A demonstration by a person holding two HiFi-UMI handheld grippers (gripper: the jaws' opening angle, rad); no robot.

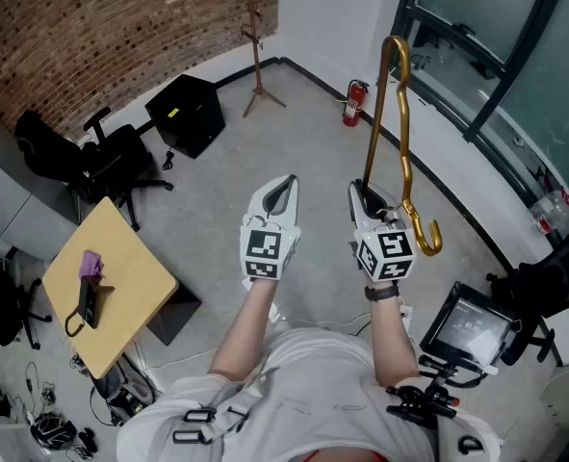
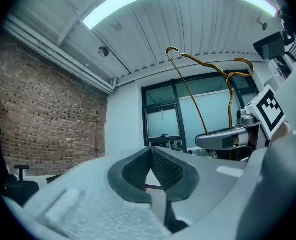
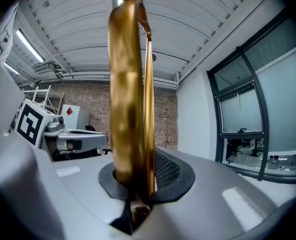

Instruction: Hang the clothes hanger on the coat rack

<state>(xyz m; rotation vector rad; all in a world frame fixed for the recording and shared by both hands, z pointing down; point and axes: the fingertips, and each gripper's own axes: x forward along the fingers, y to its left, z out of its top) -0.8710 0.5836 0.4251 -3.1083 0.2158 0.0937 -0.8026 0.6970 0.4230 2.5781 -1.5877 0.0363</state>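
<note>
A gold metal clothes hanger (image 1: 400,123) stands upright in my right gripper (image 1: 365,193), which is shut on its lower bar. In the right gripper view the hanger (image 3: 127,109) fills the middle, pinched between the black pads. My left gripper (image 1: 284,183) is held level beside it, to its left; its jaws meet at the tips with nothing between them (image 2: 150,171). The left gripper view shows the hanger (image 2: 188,89) and the right gripper (image 2: 218,140) to its right. The wooden coat rack (image 1: 256,41) stands far ahead on a tripod foot, near the corner of the brick wall.
A wooden table (image 1: 120,301) at the left carries a purple item and a black object. Black office chairs (image 1: 101,162) and a black box (image 1: 188,114) stand along the brick wall. A red fire extinguisher (image 1: 352,104) is by the glass wall; a screen (image 1: 467,325) sits at the right.
</note>
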